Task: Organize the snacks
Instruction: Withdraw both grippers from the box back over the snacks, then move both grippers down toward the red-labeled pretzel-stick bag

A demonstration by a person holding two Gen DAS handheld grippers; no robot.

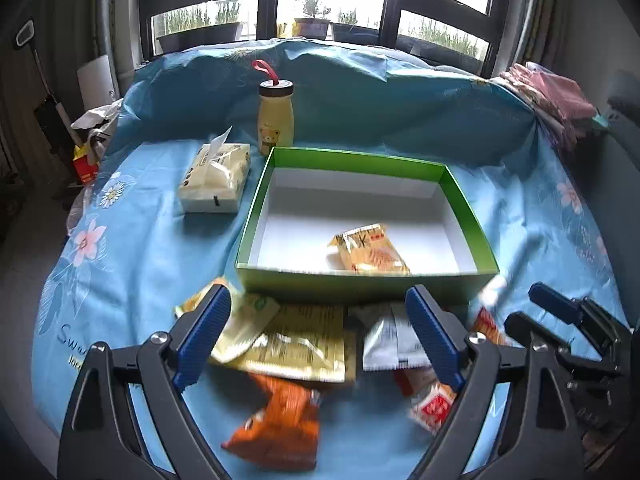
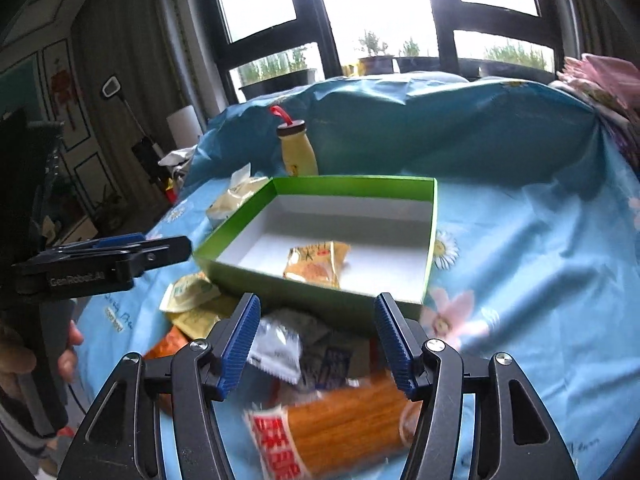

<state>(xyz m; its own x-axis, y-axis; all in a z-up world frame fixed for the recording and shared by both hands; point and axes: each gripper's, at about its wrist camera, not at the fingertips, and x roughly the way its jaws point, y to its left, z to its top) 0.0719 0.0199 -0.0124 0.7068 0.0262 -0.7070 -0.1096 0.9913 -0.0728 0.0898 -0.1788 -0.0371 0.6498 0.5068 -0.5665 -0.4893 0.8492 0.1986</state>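
A green box (image 1: 362, 278) with a white inside stands on the blue cloth; it also shows in the right wrist view (image 2: 304, 290). One yellow snack packet (image 1: 370, 250) lies inside it, seen too from the right (image 2: 318, 264). Loose snacks lie in front of the box: a yellow packet (image 1: 296, 344), an orange bag (image 1: 280, 424), a white packet (image 1: 390, 346) and a long orange packet (image 2: 340, 424). My left gripper (image 1: 320, 336) is open above the pile, holding nothing. My right gripper (image 2: 316, 344) is open above the white packet (image 2: 278, 350) and the long orange packet.
A tissue pack (image 1: 216, 178) lies left of the box. A yellow bottle (image 1: 276, 114) with a red strap stands behind it. The right gripper shows at the edge of the left wrist view (image 1: 560, 320). Pink folded cloth (image 1: 552, 96) lies at the far right. Windows are behind.
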